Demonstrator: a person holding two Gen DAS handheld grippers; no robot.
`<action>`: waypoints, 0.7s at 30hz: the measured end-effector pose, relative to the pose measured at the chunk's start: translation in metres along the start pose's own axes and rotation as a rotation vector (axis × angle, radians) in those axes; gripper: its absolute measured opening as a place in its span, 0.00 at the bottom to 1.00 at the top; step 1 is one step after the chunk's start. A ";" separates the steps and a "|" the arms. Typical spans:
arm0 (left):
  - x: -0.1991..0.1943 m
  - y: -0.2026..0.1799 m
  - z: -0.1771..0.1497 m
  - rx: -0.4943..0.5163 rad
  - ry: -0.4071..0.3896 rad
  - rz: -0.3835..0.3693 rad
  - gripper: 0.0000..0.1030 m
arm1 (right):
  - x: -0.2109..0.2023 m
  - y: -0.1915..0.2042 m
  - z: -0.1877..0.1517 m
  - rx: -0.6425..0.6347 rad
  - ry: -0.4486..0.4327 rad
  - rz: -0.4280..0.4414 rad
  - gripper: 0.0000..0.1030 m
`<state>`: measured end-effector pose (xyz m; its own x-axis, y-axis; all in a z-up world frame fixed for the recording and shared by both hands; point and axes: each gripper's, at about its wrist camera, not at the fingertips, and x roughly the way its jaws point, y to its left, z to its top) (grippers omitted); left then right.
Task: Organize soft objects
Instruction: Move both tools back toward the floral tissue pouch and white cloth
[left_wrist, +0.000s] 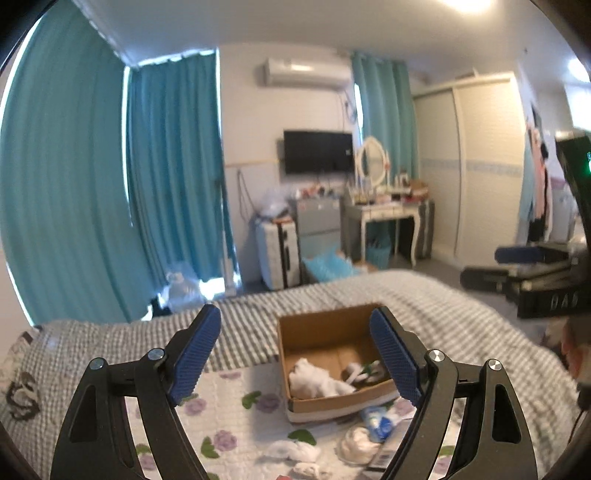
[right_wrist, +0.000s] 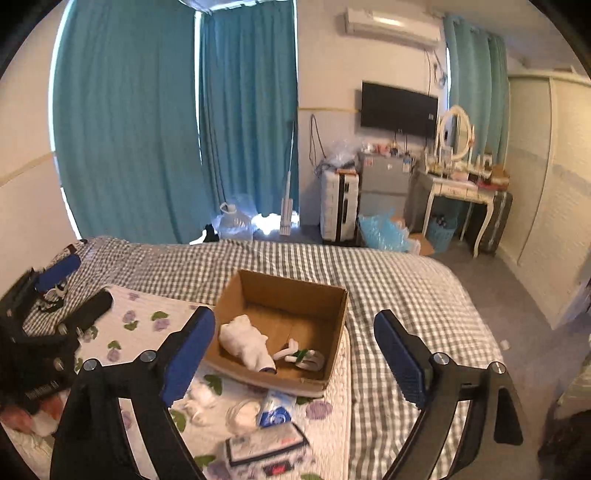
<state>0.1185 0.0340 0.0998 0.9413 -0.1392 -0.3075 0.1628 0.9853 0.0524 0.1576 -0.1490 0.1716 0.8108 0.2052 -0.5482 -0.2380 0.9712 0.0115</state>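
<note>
An open cardboard box (left_wrist: 295, 325) (right_wrist: 284, 288) sits on the bed on a floral quilt (left_wrist: 229, 417) (right_wrist: 147, 325). Inside lie a white soft bundle (left_wrist: 314, 380) (right_wrist: 245, 341) and a white-and-green soft item (left_wrist: 364, 371) (right_wrist: 301, 354). In front of the box lie white soft pieces (left_wrist: 291, 448) (right_wrist: 201, 400), a white wad (left_wrist: 356, 445) (right_wrist: 243, 411) and a blue-and-white pack (left_wrist: 378, 421) (right_wrist: 275, 406). My left gripper (left_wrist: 295, 354) is open and empty, above the quilt, framing the box. My right gripper (right_wrist: 295, 354) is open and empty, above the box's near side.
A grey checked bedspread (left_wrist: 443, 314) (right_wrist: 399, 280) covers the bed. A flat boxed item (right_wrist: 266, 448) lies near the quilt's front edge. Beyond the bed stand teal curtains (right_wrist: 140, 129), suitcases, a small fridge and a dressing table (right_wrist: 458, 184).
</note>
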 end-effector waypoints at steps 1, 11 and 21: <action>-0.013 0.002 0.003 -0.004 -0.010 0.007 0.91 | -0.009 0.004 -0.003 -0.006 -0.003 -0.003 0.86; -0.066 0.000 -0.019 0.037 0.005 0.004 0.92 | -0.063 0.043 -0.061 -0.039 0.054 -0.034 0.87; -0.021 -0.004 -0.116 -0.023 0.200 0.023 0.92 | 0.000 0.066 -0.150 -0.056 0.171 -0.030 0.87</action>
<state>0.0636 0.0449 -0.0043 0.8667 -0.0965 -0.4893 0.1333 0.9902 0.0407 0.0613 -0.1031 0.0470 0.7166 0.1477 -0.6816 -0.2479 0.9674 -0.0510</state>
